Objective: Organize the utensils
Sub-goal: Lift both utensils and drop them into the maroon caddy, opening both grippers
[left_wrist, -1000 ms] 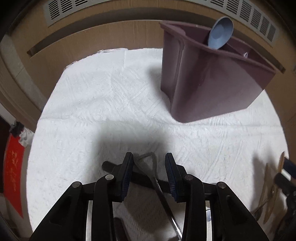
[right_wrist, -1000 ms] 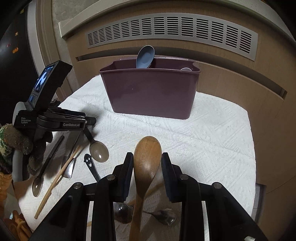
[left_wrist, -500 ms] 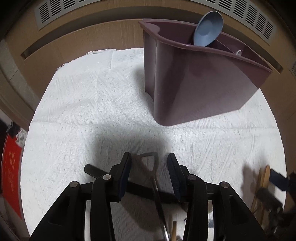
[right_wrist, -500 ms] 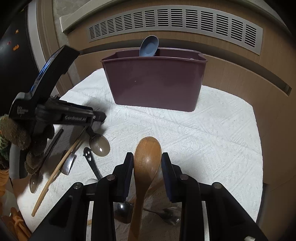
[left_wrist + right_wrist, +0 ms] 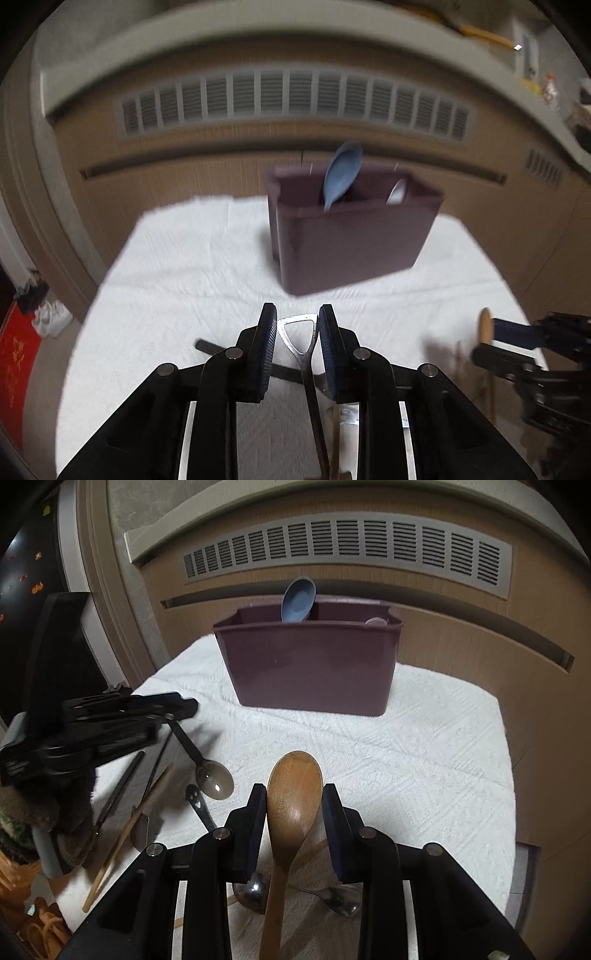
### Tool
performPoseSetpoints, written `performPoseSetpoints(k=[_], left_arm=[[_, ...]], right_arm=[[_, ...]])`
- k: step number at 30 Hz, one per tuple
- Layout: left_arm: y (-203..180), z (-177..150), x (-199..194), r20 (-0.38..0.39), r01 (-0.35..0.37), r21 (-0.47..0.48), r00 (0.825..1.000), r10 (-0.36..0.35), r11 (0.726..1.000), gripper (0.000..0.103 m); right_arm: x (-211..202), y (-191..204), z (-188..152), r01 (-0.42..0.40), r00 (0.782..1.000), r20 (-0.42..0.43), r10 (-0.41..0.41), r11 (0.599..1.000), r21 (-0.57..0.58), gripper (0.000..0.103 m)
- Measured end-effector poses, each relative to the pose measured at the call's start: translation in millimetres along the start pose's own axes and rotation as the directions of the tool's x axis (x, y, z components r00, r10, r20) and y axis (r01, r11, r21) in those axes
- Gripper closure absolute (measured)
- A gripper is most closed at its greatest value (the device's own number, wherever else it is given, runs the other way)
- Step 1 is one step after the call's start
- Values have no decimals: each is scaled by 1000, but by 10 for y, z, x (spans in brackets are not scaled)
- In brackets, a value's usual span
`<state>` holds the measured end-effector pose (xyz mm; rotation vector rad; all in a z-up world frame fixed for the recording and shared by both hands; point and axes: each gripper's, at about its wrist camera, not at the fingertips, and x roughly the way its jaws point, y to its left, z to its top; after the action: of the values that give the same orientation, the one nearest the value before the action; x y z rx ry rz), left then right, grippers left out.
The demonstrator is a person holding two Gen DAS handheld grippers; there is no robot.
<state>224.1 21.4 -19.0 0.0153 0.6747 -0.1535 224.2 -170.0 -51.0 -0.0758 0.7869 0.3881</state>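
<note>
Far left on the white cloth [image 5: 424, 738]: left gripper [image 5: 297, 326], jaws closing with the looped metal end of a spoon [image 5: 308, 354] between them, blue pads hard against both sides of the loop. Seen from the right wrist, that spoon slanting down out of the gripper, its brownish bowl low over the cloth. Beneath and beside it, a loose scatter: a long dark utensil [image 5: 118, 790], a wooden chopstick [image 5: 125, 827], and a black handle with a face cut-out [image 5: 197, 805], all lying flat and roughly parallel; whether touching one another, impossible to tell. Next, toward the middle, right gripper [image 5: 295, 805] clamped on a wooden spoon [image 5: 295, 794], bowl up and forward between the pads, handle running back under the fingers. Below that gripper, two metal spoons [image 5: 253, 890] on the cloth, partly hidden by the black fingers. Farther back, near the cloth's far edge, the maroon caddy [image 5: 314, 668], upright, well apart from both grippers. Inside it, a blue spoon [image 5: 297, 600] standing bowl-up in the left compartment, leaning against the rim; in the right compartment, just the pale tip of another utensil [image 5: 397, 192], too blurred to name. Behind everything, a wood-toned panel with a long grey vent grille [image 5: 347, 550]. At the right, bare cloth out to its edge.
</note>
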Motion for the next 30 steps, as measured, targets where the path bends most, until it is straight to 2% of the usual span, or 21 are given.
performPoseSetpoints(k=[2,7,13,16,18,21,24,28,30], left_arm=[[-31,62,-240,61,12,16,998,-13,1000,79],[-3,144,-661,156,28,22,987,-31,999,79],[-72,183,-987,213,23,44,976,-32,999,79],[-166,305,-1163,248,16,73,968,-34,997,79],[-247,479,-1319,289,6,112,957,-38,994,79],[-348,798,-1537,353,-26,158,935,-32,987,79],[-370,1126,-1657,398,-21,172,916,-50,985,79],[-378,1494,-1621,465,-62,187,885,-33,980,79],[-368,1668,-1509,472,-62,191,881,-36,980,79]], right_arm=[[-83,9,24,7,1000,12,-7,1000,-2,75],[-375,39,110,8,998,59,-9,1000,7,75],[-746,170,177,58,990,132,-53,998,-36,75],[-890,205,286,66,986,156,-57,997,-49,75],[-983,195,422,77,982,178,-66,995,-57,75],[-1281,171,753,105,964,254,-83,992,-73,75],[-1572,127,1134,127,938,332,-99,990,-66,75],[-1777,80,1567,175,898,418,-138,983,-51,75],[-1764,63,1755,193,882,446,-150,980,-51,75]])
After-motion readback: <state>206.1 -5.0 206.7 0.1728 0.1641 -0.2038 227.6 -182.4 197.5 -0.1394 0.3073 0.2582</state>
